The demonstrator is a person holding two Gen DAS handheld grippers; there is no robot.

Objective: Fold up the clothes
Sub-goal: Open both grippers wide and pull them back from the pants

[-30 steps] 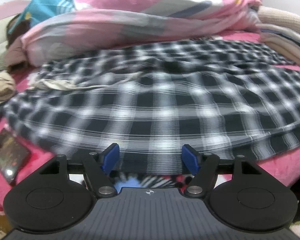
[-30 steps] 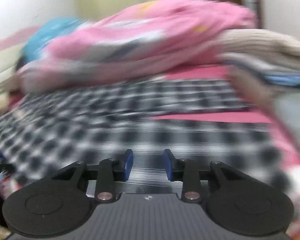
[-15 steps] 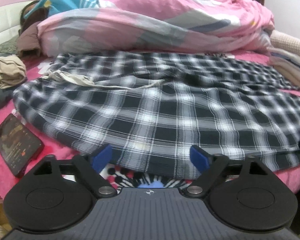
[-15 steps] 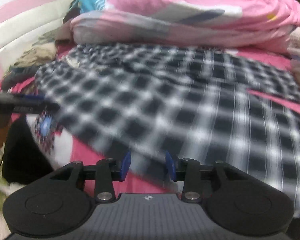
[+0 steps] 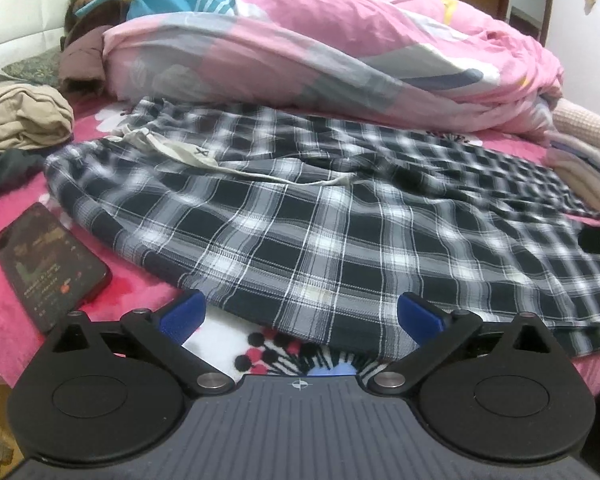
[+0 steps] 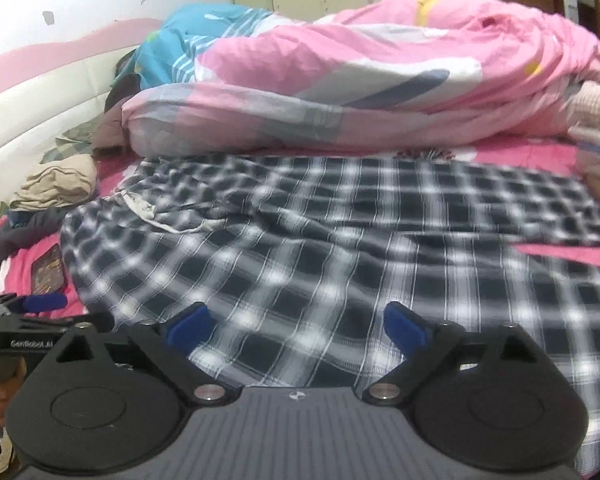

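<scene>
The far half of the plaid garment [image 5: 340,216] is smeared by motion blur in the left wrist view, and its checks cannot be told apart there; its right end is cut off by the picture's edge. In the right wrist view the whole cloth is blurred. The near hem is hidden behind the left gripper [image 5: 299,314]. The writing on the phone [image 5: 48,264] screen is too small to be read. The top of the pink duvet [image 6: 380,76] is softened by blur. The beige pile [image 5: 20,120] is cut off at the left edge.
</scene>
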